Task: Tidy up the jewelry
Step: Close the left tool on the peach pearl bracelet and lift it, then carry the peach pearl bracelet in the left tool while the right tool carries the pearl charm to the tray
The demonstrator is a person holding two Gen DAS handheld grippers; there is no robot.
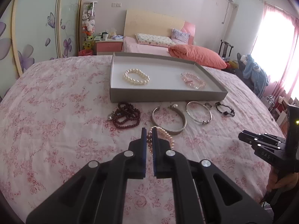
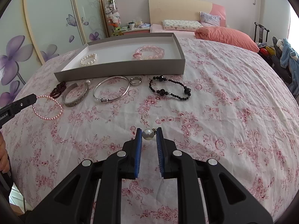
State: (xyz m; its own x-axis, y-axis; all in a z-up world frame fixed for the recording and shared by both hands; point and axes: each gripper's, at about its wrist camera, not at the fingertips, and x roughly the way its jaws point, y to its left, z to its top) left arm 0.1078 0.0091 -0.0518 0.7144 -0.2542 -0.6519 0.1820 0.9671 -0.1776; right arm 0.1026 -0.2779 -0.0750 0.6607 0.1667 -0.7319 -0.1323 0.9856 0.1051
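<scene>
**Both claws busy over the flowery bedspread**

Left claw (image 1: 149, 132) was clamped on a pink pearl bracelet (image 2: 47, 107), which dangled just above the bedspread (image 2: 224, 112). Right claw (image 2: 149, 133) pinched a single pearl earring (image 2: 148, 134). The grey tray (image 1: 168, 93) held a white pearl bracelet (image 1: 136, 77) and a pink bead bracelet (image 1: 193, 80). Two bangles, a ring (image 2: 135, 80) and a black bead bracelet (image 2: 171, 90) lay in front of it.

Shallow grey cardboard tray (image 2: 119, 69) ahead of right gripper (image 2: 149, 133), on flowered pink bedsheet (image 2: 224, 112). In tray: white pearl bracelet (image 2: 88, 59) left, pink bead bracelet (image 2: 150, 53) right. Before tray, left to right: dark red bead strand (image 2: 58, 90), wide silver cuff (image 2: 75, 96), thin silver bangle (image 2: 111, 89), silver ring (image 2: 135, 80), black bead bracelet (image 2: 171, 89). Small-pearl pink bracelet (image 2: 47, 108) far left, in left gripper (image 1: 149, 131). Pearl earring (image 2: 148, 134) between right gripper's fingers.
</scene>
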